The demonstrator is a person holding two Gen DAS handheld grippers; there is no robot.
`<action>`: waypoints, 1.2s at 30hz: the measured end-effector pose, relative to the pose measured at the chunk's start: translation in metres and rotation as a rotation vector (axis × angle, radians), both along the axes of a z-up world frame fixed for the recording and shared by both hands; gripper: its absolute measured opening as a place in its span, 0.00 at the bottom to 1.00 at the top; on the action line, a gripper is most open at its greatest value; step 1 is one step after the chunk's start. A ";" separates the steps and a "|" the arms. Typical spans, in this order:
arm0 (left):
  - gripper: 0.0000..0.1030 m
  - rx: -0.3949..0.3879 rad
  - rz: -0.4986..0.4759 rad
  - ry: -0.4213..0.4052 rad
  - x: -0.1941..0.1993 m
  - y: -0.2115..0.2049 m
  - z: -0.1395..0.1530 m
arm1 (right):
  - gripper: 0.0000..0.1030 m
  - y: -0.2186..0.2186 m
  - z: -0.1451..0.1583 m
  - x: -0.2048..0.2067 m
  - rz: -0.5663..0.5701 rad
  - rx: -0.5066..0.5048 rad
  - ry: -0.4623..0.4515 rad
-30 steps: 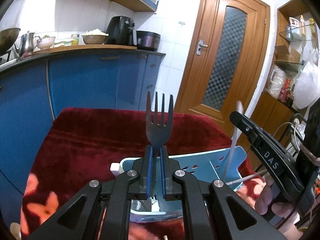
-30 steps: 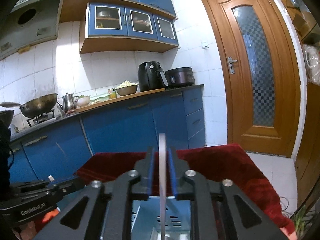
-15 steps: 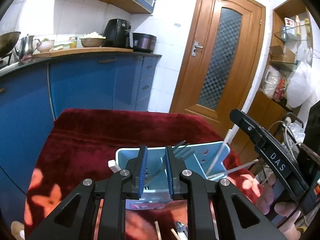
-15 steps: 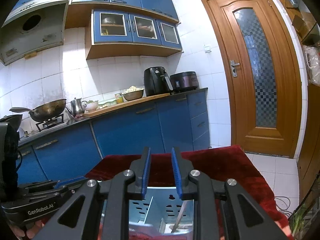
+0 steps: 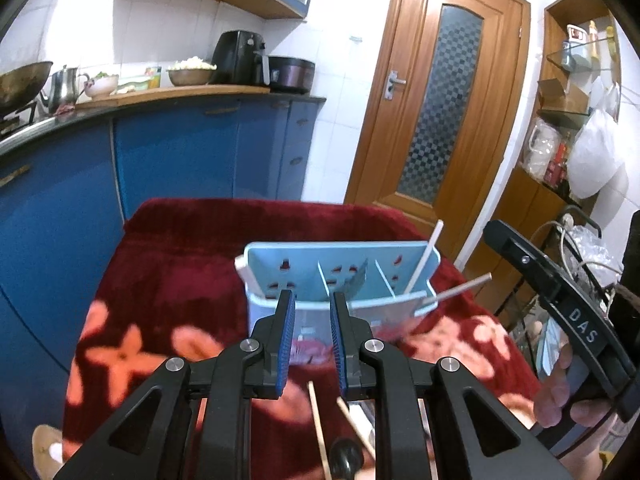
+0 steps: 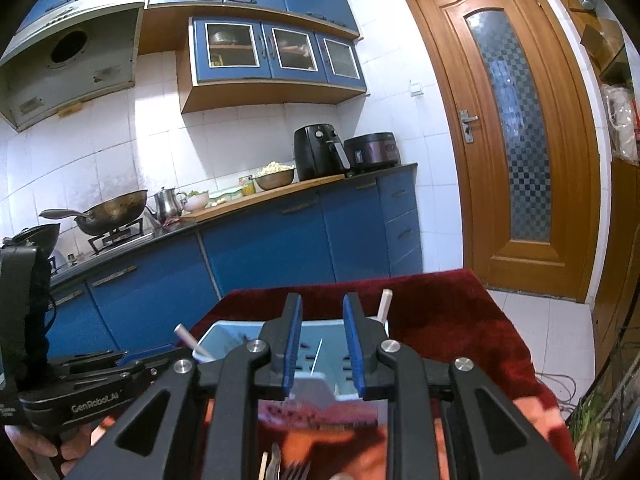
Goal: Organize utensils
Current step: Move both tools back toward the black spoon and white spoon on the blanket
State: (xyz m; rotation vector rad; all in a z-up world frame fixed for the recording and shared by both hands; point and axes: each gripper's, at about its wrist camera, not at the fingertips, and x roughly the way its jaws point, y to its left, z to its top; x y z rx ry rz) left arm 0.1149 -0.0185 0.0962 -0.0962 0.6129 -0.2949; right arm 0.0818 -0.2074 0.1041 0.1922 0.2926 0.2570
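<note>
On the table, a red floral cloth (image 5: 168, 264) is spread, and a light blue utensil caddy (image 5: 340, 276) with three compartments is seen standing on it toward the far edge. A fork (image 5: 359, 278) is seen leaning in the caddy's middle compartment and white sticks (image 5: 420, 264) in its right one, while more loose utensils (image 6: 280, 466) are seen lying on the cloth at the near edge. Both the left gripper (image 5: 312, 340) and the right gripper (image 6: 322, 344) are held near the caddy with jaws parted and nothing between them.

— What do we see around us?
— We see white tiled walls (image 6: 168, 128), blue cabinets (image 6: 272, 248), a wooden door (image 6: 516, 128) with checkered glass, and a pale tiled floor (image 6: 560, 320).
</note>
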 end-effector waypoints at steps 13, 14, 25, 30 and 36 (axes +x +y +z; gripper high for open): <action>0.17 0.060 -0.036 0.138 -0.020 -0.005 -0.037 | 0.23 -0.013 -0.031 -0.032 -0.007 -0.024 0.150; 0.17 0.067 -0.036 0.147 -0.020 -0.005 -0.039 | 0.23 -0.013 -0.034 -0.034 -0.006 -0.028 0.169; 0.17 0.078 -0.068 0.295 -0.029 -0.003 -0.071 | 0.24 -0.012 -0.068 -0.044 0.019 -0.056 0.317; 0.17 0.066 -0.098 0.360 -0.038 -0.005 -0.083 | 0.24 -0.010 -0.079 -0.051 0.036 -0.069 0.358; 0.17 0.095 -0.122 0.407 -0.044 -0.013 -0.093 | 0.24 -0.010 -0.086 -0.057 0.047 -0.065 0.385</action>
